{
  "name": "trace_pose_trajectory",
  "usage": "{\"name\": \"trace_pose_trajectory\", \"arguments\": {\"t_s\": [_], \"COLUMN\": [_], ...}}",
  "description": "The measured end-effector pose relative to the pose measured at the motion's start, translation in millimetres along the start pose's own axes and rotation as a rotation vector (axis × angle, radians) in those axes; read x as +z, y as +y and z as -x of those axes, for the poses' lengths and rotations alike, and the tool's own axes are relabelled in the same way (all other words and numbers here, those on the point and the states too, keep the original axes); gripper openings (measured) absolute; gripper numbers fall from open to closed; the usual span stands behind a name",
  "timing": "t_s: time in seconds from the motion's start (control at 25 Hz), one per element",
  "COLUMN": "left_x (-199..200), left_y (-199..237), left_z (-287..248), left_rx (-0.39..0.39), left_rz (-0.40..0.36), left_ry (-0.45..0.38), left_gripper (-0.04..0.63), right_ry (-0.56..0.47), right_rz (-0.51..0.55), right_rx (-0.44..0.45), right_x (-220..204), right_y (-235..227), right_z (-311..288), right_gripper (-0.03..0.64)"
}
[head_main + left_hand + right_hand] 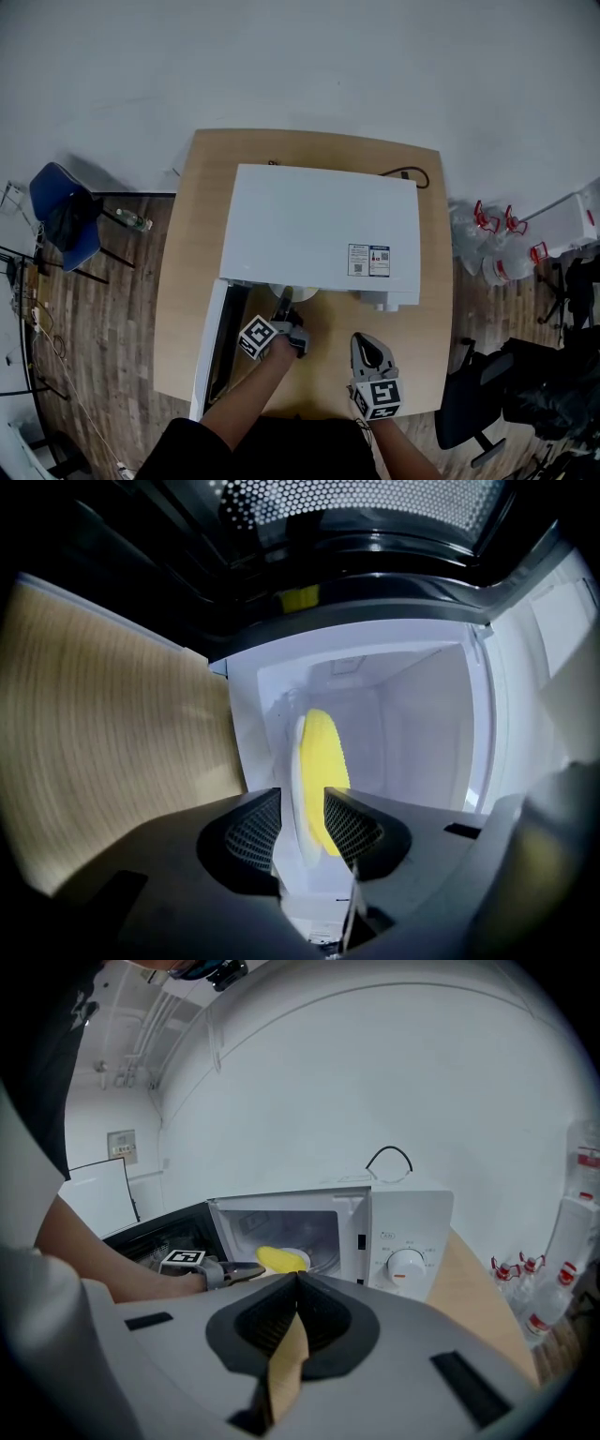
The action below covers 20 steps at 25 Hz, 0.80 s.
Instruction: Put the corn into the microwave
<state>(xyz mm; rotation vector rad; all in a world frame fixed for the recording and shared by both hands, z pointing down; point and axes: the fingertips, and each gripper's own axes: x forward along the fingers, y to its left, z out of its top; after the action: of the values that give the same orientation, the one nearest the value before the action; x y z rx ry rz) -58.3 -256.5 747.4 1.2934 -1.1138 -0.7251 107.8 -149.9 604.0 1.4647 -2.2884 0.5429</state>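
Left gripper view shows your left tool (303,808), jaws apart, around the white round plate (293,780) carrying the yellow corn cob (323,747) inside the white microwave (422,733), while your right tool (296,1288) is closed, empty.

Head view: steeply down over microwave (323,230). Left gripper view: close, looking inside. Right gripper view: farther, same interior.

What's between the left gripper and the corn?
The rim of the white plate, between the open jaws of the left gripper; the corn lies on it. Seen in the left gripper view.
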Motion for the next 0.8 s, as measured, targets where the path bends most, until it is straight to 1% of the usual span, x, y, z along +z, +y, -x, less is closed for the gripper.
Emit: {"name": "trace_pose_trajectory", "arguments": {"t_s": [0.16,0.2,0.24,0.32,0.36,0.52,0.64,0.8], "left_x": [-2,-3,-3,-4,-3,-2,-3,-2], "left_y": [4,5,6,6,5,6,5,3], "left_z": [13,17,19,20,19,15,11,3], "left_rx": [0.023,0.029,0.036,0.045,0.047,0.058,0.057,0.071], "left_rz": [-0.005,-0.004,-0.01,-0.034,-0.034,0.011,0.03,0.005], "left_ry": [0.014,0.02,0.026,0.037,0.036,0.009,-0.005,-0.007], "left_gripper": [0.119,0.109,0.059,0.031,0.031,0.025,0.023,0.023], "right_ry": [-0.015,-0.016,-0.016,-0.012,-0.009,-0.004,-0.005,-0.004], "right_rz": [-0.004,-0.003,-0.003,-0.003,-0.002,0.003,0.002,0.005], "right_rx": [-0.003,-0.002,-0.002,0.001,0.003,0.014,0.018,0.012], "right_x": [6,6,5,3,2,-1,-1,-2], "right_y": [2,3,4,6,7,13,16,15], "right_z": [-1,0,0,1,1,4,6,7], "right_gripper": [0.06,0.06,0.06,0.06,0.06,0.06,0.06,0.06]}}
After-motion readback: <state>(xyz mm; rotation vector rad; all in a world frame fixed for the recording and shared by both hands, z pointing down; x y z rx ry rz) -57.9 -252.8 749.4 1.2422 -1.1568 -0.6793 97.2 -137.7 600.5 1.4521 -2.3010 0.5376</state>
